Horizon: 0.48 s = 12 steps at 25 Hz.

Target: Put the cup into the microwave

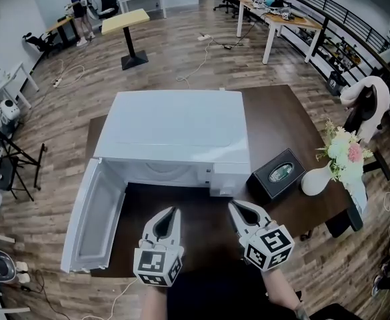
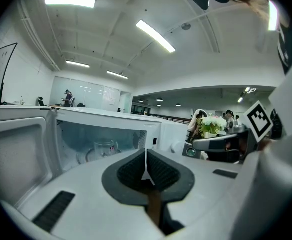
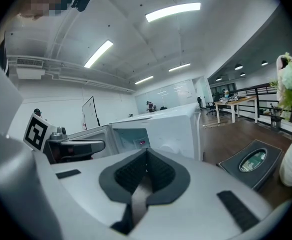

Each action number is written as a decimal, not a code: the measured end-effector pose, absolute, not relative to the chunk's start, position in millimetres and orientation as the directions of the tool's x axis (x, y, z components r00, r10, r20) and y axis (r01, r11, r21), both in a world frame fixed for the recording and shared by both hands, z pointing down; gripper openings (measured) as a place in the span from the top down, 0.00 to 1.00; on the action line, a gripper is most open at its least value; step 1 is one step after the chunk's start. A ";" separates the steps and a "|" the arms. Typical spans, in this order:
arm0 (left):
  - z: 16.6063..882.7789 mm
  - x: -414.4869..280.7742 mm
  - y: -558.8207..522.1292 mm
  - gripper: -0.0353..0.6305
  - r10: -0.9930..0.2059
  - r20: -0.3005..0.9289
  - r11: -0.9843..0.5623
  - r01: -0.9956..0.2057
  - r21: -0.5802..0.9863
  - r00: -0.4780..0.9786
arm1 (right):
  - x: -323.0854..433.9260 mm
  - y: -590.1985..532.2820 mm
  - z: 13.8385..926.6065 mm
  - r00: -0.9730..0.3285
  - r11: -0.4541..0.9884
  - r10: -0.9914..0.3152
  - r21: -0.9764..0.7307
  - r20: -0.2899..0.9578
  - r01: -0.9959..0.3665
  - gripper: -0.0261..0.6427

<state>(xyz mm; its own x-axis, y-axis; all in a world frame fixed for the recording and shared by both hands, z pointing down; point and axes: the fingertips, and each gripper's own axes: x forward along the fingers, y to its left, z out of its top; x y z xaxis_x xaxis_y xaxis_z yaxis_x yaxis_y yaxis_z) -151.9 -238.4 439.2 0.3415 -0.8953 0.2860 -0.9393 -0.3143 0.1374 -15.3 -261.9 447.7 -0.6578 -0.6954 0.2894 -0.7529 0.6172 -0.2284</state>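
Note:
A clear glass cup (image 2: 105, 148) stands inside the cavity of the white microwave (image 1: 175, 132), apart from both grippers; it shows only in the left gripper view. The microwave door (image 1: 91, 212) hangs open to the left. My left gripper (image 1: 175, 211) is held in front of the open cavity, its jaws (image 2: 146, 150) shut with nothing between them. Just right of it, my right gripper (image 1: 233, 205) faces the microwave's control panel, its jaws (image 3: 146, 151) shut and empty too. The head view hides the cavity's inside.
The microwave sits on a dark brown table (image 1: 281, 122). A black tissue box (image 1: 279, 173) and a white vase of flowers (image 1: 316, 180) stand to the right of it. Wooden floor, desks and a person lie far behind.

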 end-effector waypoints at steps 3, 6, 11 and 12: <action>440.7 -153.0 -238.0 0.93 -0.894 0.291 -0.314 -0.939 0.138 0.341 | -16.2 -261.7 448.6 -0.657 0.616 -0.695 -0.229 0.291 -0.753 0.97; 441.9 -153.4 -237.2 0.93 -0.891 0.299 -0.315 -0.939 0.138 0.343 | -18.4 -261.1 448.1 -0.660 0.618 -0.692 -0.231 0.292 -0.751 0.97; 443.4 -153.7 -236.7 0.93 -0.888 0.304 -0.317 -0.938 0.140 0.346 | -20.3 -260.5 451.3 -0.664 0.616 -0.686 -0.249 0.298 -0.748 0.97; 443.8 -153.4 -236.7 0.93 -0.887 0.304 -0.319 -0.937 0.141 0.347 | -20.3 -260.3 452.2 -0.665 0.615 -0.685 -0.252 0.299 -0.747 0.97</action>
<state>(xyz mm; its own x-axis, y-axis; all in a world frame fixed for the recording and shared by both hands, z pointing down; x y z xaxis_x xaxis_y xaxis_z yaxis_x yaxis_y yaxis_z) -153.4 -236.7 443.8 0.3473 -0.8871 0.3041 -0.9373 -0.3188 0.1407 -20.3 -260.3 452.2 -0.6647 -0.6845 0.2993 -0.7470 0.6150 -0.2524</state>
